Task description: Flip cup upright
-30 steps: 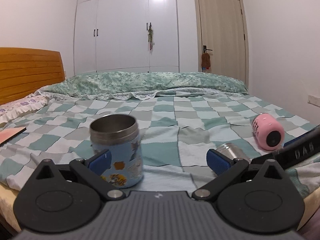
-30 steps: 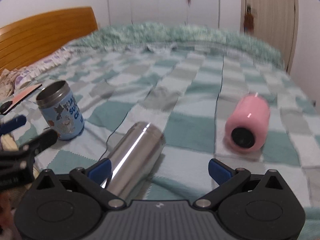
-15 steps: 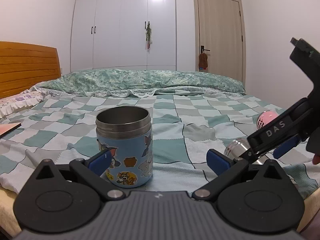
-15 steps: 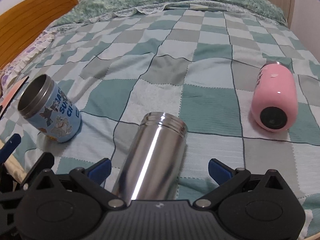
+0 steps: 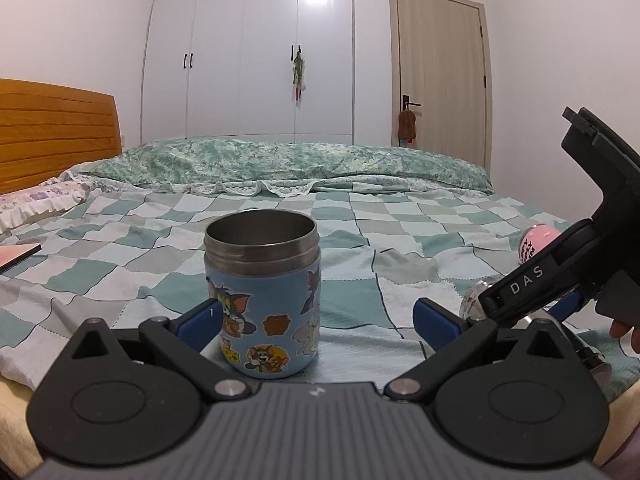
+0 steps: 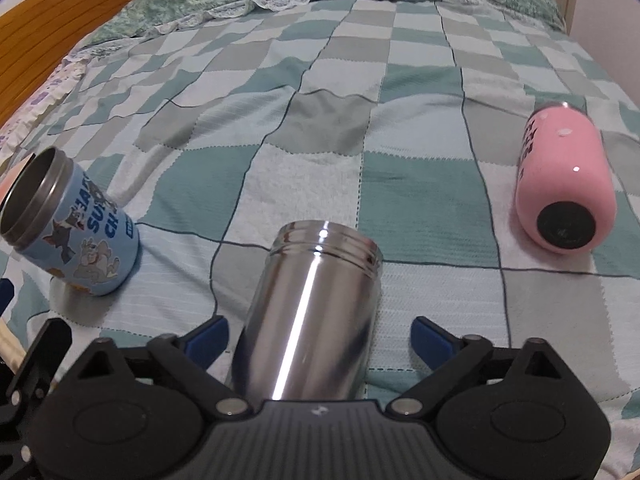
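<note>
A blue cartoon-sticker cup [image 5: 262,292] stands upright on the checked bedspread, mouth up; it also shows in the right wrist view [image 6: 72,226]. My left gripper [image 5: 316,318] is open just behind it, fingers apart from it. A bare steel cup [image 6: 310,316] lies on its side, mouth pointing away. My right gripper [image 6: 318,340] is open with its fingers on either side of the steel cup, not touching it. A pink cup [image 6: 564,178] lies on its side at the right, black base toward me.
The bed's near edge runs just below both grippers. A wooden headboard [image 5: 52,132] stands at the left, a folded green quilt [image 5: 280,164] at the far side. A flat pink item [image 5: 16,256] lies at the left edge. My right gripper's body [image 5: 580,248] shows in the left view.
My right gripper has moved forward and down over the steel cup, which now sits between its fingers. My left gripper has drawn back from the upright blue cup and steadied.
</note>
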A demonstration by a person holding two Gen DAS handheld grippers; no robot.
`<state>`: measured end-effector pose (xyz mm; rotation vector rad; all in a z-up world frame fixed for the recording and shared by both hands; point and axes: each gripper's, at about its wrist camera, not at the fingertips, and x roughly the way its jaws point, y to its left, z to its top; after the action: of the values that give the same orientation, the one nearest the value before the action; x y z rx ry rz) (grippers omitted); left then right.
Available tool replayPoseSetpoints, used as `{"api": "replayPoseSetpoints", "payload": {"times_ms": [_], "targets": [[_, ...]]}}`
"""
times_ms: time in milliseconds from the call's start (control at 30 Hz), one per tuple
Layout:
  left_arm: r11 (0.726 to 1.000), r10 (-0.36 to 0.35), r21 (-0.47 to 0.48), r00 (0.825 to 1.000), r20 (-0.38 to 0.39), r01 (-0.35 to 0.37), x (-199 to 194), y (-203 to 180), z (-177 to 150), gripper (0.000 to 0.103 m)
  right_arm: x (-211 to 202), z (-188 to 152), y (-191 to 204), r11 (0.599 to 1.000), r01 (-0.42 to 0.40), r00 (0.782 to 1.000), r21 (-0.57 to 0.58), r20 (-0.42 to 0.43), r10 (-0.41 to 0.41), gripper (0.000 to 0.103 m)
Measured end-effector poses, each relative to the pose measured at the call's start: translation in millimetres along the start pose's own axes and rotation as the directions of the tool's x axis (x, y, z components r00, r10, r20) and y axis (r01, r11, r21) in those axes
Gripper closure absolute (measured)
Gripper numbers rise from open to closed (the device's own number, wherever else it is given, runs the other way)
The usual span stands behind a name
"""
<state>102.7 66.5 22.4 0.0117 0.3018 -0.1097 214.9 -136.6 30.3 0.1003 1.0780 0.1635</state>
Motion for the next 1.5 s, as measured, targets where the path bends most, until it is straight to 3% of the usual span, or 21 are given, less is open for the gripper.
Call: {"api": "replayPoseSetpoints", "payload": {"times_ms": [33, 100, 167, 333, 467, 600, 733, 933, 1067, 1333, 1500], "targets": [[1.000, 0.001, -0.001, 1.000, -0.001, -0.001, 0, 1, 0, 0.000, 1, 1, 0, 1.000, -0.013, 1.000, 0.006, -0.006, 0.013, 0.013], [1.000, 0.001, -0.005, 1.000, -0.003, -0.001, 1, 1, -1, 0.000, 3, 2, -1, 0.999, -0.048, 0.999, 0.021, -0.018, 0.048, 0.030], [1.000, 0.003, -0.009, 1.000, -0.003, -0.003, 1, 2, -1, 0.000, 3, 2, -3, 0.996, -0.087, 0.996, 0.034, -0.026, 0.088, 0.037], [1.000, 0.006, -0.018, 1.000, 0.000, -0.006, 0, 3, -1, 0.000, -4, -5, -8, 0.989, -0.141, 0.990, 0.045, 0.016, 0.141, 0.038], [1.000, 0.009, -0.029, 1.000, 0.001, -0.009, -2, 7, -1, 0.000, -20, -18, -13, 0.987, -0.161, 0.980, 0.012, 0.123, 0.158, 0.039], [0.999, 0.016, -0.047, 1.000, -0.003, -0.016, -3, 9, -2, 0.000, -41, -39, -11, 0.984, -0.165, 0.944, -0.070, 0.278, 0.178, 0.039], [0.997, 0.011, -0.072, 1.000, -0.017, -0.012, -5, 12, -2, 0.000, -57, -61, -10, 0.977, -0.166, 0.879, -0.130, 0.429, 0.207, 0.039], [0.997, 0.023, -0.078, 1.000, 0.013, -0.022, -13, 14, -2, 0.000, -67, -77, 6, 0.966, -0.107, 0.798, -0.236, 0.560, 0.225, 0.040], [0.997, 0.040, -0.073, 0.998, 0.054, -0.036, -17, 14, -2, 0.000, -68, -75, 15, 0.958, -0.098, 0.767, -0.271, 0.592, 0.246, 0.041], [0.995, 0.083, -0.068, 0.985, 0.152, -0.074, -27, 19, 4, 0.000, -54, -46, 44, 0.948, -0.066, 0.732, -0.311, 0.630, 0.258, 0.041], [0.993, 0.107, -0.069, 0.981, 0.163, -0.097, -26, 25, 6, 0.000, -47, -28, 61, 0.945, -0.047, 0.710, -0.323, 0.655, 0.259, 0.041]]}}
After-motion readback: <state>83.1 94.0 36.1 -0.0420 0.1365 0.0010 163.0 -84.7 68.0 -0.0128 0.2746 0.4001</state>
